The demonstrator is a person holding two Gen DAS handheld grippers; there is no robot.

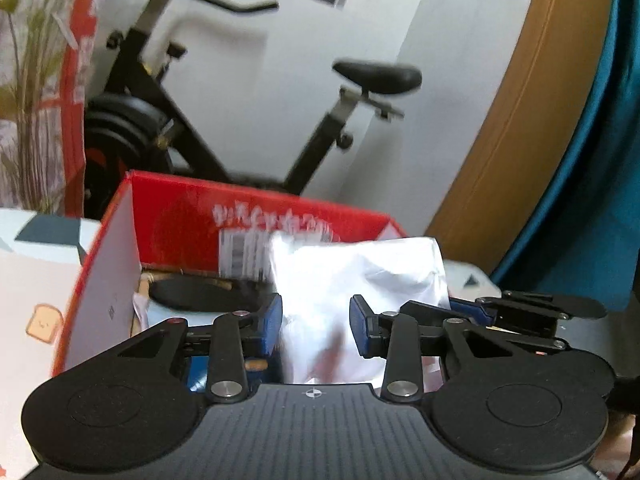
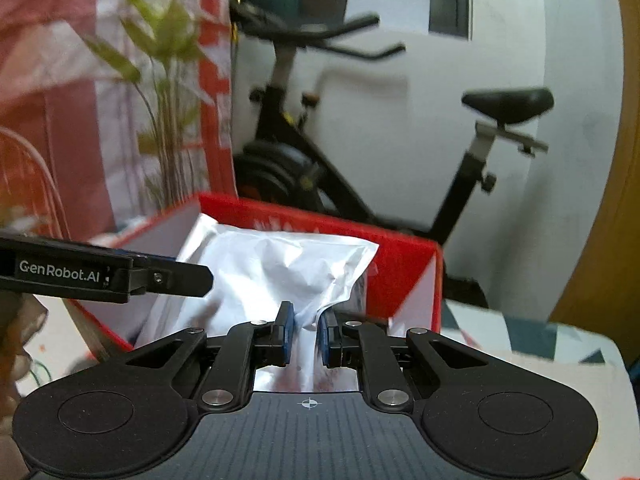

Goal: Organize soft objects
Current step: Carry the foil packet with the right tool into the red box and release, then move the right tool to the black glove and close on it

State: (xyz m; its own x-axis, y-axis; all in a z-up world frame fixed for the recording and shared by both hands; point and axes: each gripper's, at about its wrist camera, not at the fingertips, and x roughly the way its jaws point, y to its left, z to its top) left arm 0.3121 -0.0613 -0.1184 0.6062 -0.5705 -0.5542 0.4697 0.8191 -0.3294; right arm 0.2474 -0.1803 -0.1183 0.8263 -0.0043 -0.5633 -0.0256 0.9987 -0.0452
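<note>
step: both hand-held grippers carry a silvery foil pouch [image 2: 276, 272] over the red box [image 1: 168, 216]
left hand-held gripper [image 1: 316, 322]: pinching the pouch
right hand-held gripper [image 2: 306, 334]: nearly closed, pinching its edge
next: I'd guess lower it in, then let go

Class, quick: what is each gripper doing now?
Left gripper: closed on the silver pouch.
Right gripper: closed on the same pouch.

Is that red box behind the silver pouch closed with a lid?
No, the red box stands open at the top, with the silver pouch in front of it.
</note>
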